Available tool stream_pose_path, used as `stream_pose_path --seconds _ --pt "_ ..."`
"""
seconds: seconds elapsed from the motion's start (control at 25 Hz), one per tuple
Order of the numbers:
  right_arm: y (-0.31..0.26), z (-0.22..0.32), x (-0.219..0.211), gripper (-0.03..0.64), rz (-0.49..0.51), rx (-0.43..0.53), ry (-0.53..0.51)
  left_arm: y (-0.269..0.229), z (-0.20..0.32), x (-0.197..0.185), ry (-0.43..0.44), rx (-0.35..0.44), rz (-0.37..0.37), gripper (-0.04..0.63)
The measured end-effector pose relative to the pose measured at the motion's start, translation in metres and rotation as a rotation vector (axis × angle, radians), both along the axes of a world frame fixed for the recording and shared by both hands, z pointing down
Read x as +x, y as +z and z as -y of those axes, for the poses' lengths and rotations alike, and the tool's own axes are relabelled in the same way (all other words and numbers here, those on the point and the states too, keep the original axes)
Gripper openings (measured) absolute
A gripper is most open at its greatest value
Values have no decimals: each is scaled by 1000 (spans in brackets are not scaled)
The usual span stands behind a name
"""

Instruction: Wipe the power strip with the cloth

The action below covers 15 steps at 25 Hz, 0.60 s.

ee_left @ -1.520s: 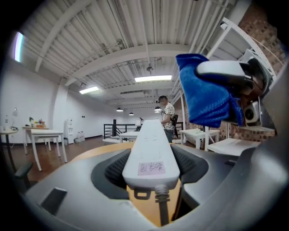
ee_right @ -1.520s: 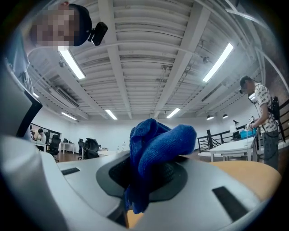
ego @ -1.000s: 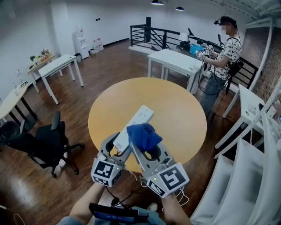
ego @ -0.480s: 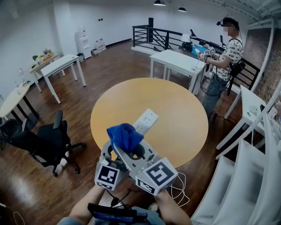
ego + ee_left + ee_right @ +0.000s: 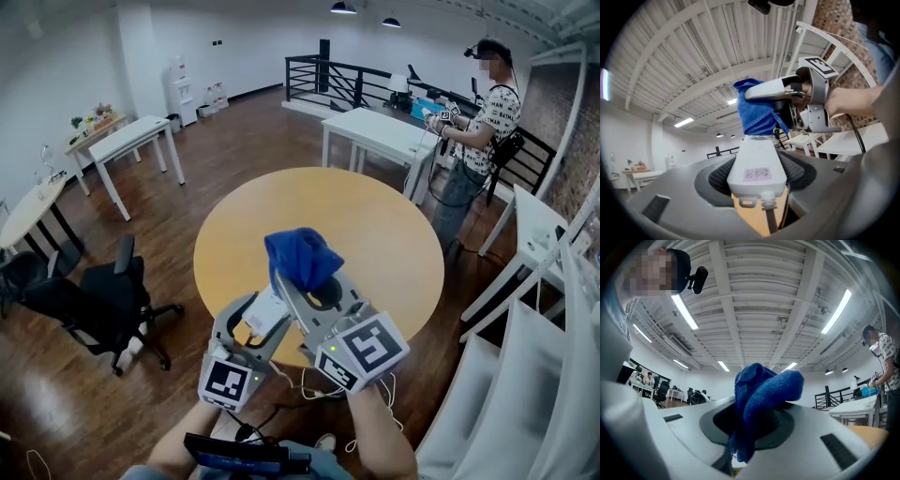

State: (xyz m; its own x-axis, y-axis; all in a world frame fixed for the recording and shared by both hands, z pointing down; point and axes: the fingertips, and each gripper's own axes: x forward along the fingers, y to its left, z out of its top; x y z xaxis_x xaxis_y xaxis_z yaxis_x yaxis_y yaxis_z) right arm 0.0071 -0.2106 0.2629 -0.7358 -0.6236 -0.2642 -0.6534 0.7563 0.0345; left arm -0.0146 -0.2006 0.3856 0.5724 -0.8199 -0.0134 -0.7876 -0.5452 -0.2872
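Observation:
My left gripper [image 5: 263, 317] is shut on the cord end of the white power strip [image 5: 266, 312], held up off the round yellow table [image 5: 375, 234]. The strip's far end is hidden behind the bunched blue cloth [image 5: 302, 258]. My right gripper [image 5: 298, 283] is shut on that cloth and crosses over the strip from the right. In the left gripper view the power strip [image 5: 757, 161] runs up between the jaws, with the cloth [image 5: 757, 115] pressed on its top end and the right gripper [image 5: 787, 93] behind. The right gripper view shows the cloth [image 5: 761, 394] bulging out of the jaws.
A person [image 5: 480, 103] stands at the back right beside a white table [image 5: 380, 131]. A black office chair [image 5: 103, 300] is on the floor at the left. White desks [image 5: 131, 141] stand farther left, and a white frame [image 5: 553, 262] is on the right.
The cloth has swept from the left side of the strip back to the right and farther along it. The strip now shows only near the left gripper's jaws.

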Motion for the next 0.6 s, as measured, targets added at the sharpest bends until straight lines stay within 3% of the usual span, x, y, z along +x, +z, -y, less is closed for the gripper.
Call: stream_pose_path --seconds 0.6 --pt "-43 33 51 69 -16 87 148 -8 -11 -3 9 11 4 287"
